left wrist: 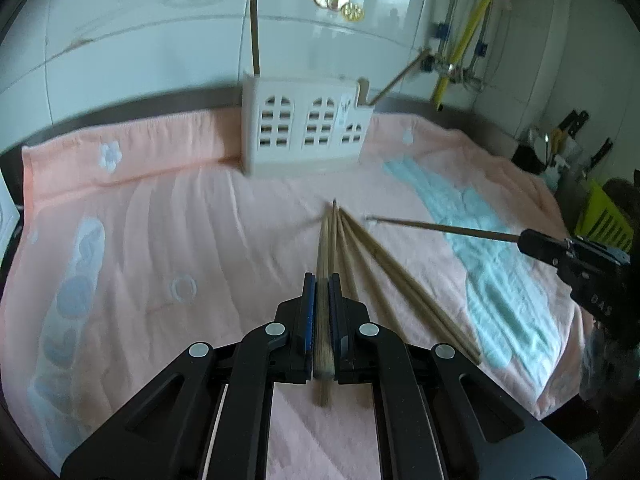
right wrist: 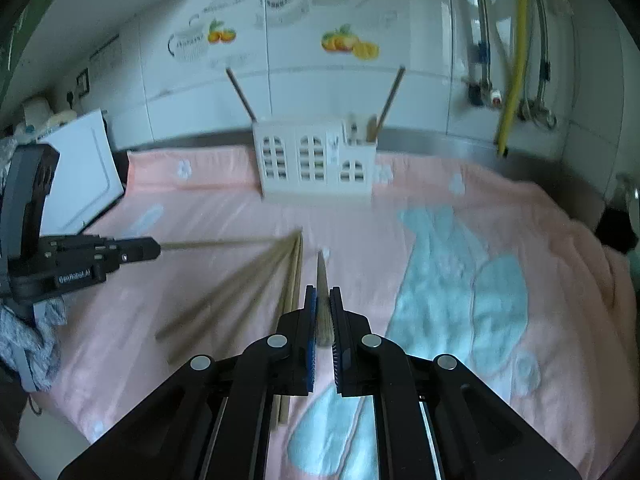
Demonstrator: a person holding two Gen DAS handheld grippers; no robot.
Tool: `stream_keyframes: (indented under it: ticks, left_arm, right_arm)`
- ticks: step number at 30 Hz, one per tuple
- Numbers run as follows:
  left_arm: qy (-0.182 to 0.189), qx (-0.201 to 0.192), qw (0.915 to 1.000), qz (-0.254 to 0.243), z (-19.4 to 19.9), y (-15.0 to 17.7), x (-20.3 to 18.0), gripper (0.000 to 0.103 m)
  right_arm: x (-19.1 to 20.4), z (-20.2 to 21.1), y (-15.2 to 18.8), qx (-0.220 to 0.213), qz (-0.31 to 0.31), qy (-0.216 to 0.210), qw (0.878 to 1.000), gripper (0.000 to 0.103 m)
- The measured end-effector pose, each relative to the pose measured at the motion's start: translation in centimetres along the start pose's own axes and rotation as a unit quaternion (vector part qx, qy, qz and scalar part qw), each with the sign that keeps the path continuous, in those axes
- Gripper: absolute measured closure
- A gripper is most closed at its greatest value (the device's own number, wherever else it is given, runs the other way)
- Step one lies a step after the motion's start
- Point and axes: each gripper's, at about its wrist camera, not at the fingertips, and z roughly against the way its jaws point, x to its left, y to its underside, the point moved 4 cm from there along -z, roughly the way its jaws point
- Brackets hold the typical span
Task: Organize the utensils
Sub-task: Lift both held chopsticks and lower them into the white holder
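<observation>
A white house-shaped utensil holder stands at the back of a pink towel, with two wooden chopsticks sticking up from it; it also shows in the right wrist view. My left gripper is shut on one wooden chopstick, held just above a fan of several loose chopsticks on the towel. My right gripper is shut on another chopstick; it also shows in the left wrist view, holding that chopstick level, pointing left.
A tiled wall with fruit decals rises behind the counter. Pipes and a yellow hose hang at the right. A white box stands at the towel's left edge. Dark kitchen items sit at the far right.
</observation>
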Motion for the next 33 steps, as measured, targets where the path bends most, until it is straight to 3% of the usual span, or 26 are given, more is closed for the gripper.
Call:
stream_keyframes:
  ticks: [8, 17, 33]
  left_arm:
    - [0.000, -0.028, 0.9996, -0.006, 1.3, -2.9, -0.1, 0.097]
    - [-0.006, -0.046, 0.9986, -0.025, 1.7, -8.1, -0.1, 0.098]
    - [-0.015, -0.117, 0.9918, -0.049, 4.6, -19.7, -1.5, 0.098]
  right_arm:
    - [-0.2, -0.9, -4.2, -0.018, 0.010, -0.016, 1.000, 0.096]
    - [-1.2, -1.1, -12.5, -0.030, 0.030, -0.037, 0.998, 0.096]
    - [-4.0, -2.1, -23.6, -0.046, 0.041, -0.009, 0.998, 0.096]
